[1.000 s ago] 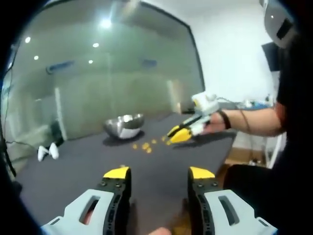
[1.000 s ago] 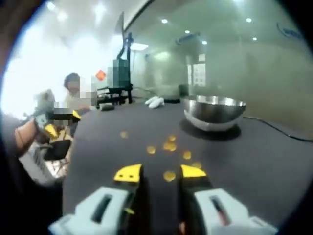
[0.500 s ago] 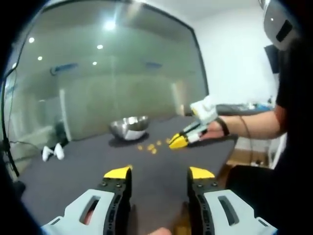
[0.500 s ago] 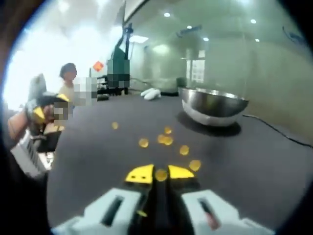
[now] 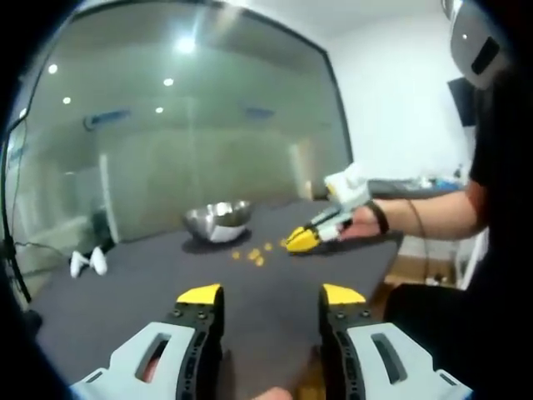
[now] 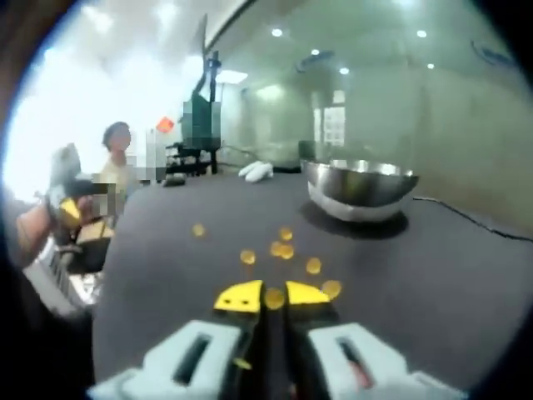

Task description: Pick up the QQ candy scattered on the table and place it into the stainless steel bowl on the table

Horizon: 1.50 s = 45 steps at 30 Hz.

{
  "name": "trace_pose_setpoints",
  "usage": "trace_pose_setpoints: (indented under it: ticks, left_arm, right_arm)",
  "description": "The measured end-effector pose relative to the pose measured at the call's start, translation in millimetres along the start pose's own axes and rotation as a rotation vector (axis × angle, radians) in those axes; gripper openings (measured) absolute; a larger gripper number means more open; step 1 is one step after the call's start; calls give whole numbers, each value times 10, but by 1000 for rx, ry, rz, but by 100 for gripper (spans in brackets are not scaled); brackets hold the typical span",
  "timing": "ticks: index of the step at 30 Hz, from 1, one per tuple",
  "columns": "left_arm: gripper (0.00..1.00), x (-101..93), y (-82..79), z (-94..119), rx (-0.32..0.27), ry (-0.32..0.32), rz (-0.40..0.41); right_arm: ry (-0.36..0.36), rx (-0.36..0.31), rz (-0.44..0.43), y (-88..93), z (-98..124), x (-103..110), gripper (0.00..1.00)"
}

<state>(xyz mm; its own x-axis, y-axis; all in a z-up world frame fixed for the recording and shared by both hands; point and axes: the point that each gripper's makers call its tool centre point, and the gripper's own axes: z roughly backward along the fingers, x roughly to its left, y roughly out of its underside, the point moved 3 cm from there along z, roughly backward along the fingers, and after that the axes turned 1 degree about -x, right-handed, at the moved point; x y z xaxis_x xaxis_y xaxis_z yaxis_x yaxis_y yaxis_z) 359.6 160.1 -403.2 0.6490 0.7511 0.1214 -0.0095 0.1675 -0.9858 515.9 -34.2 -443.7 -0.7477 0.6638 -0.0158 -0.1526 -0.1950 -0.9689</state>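
Yellow QQ candy (image 6: 274, 297) sits pinched between the yellow tips of the right gripper (image 6: 273, 297), with more candies (image 6: 283, 249) scattered on the dark tabletop (image 6: 450, 283) just ahead of it and the stainless steel bowl (image 6: 360, 188) beyond them, ahead and to the right. Well back from the candies, the left gripper (image 5: 271, 295) hovers over the tabletop with its jaws spread wide and nothing between them.

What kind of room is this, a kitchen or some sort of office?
Probably an office or lab, not a kitchen. A big glass wall reflects ceiling lights, the dark table is long like a meeting table, and a desk with equipment stands behind it. The steel bowl and yellow candies look set out for practice.
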Motion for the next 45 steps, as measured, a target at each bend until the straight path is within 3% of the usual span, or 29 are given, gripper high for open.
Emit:
trace_pose_setpoints:
  ticks: [7,12,16,17,18,23,29,32,34,35,36,45]
  left_arm:
    - [47,-3,-23,7,-4,20,5]
    - [47,-39,-51,25,-17,25,10]
    - [48,-56,-97,67,-31,29,13]
    - [48,-54,-102,73,-31,29,12]
    - [48,-48,-111,89,-32,28,12]
    - [48,-66,-119,137,-42,28,32]
    - [48,-54,-97,197,-34,25,28]
    - [48,-28,-98,218,-38,15,35]
    - [48,-30,-103,229,-42,19,35]
    - [48,-43,-106,233,-44,28,31]
    - [48,-55,-107,235,-43,34,27]
    - [48,-79,-90,214,-38,47,18]
  right_arm:
    - [72,-70,58,-519,28,-252,10]
    - [123,-121,93,-848,-150,-574,10]
    - [152,-129,85,-995,-358,-787,10]
    - [166,-141,98,-1047,-429,-857,10]
    - [188,-200,131,-1148,-479,-923,10]
    - [203,-185,86,-1226,-773,-1125,10]
    - [216,-154,85,-1268,-1044,-1183,10]
    - [198,-142,93,-1284,-1137,-1147,11]
    - [144,-108,87,-1229,-1207,-1092,17]
    - [123,-73,65,-1175,-1223,-1063,23]
    - [131,-89,67,-1191,-1214,-1062,26]
    - [113,-117,50,-1203,-995,-1007,22]
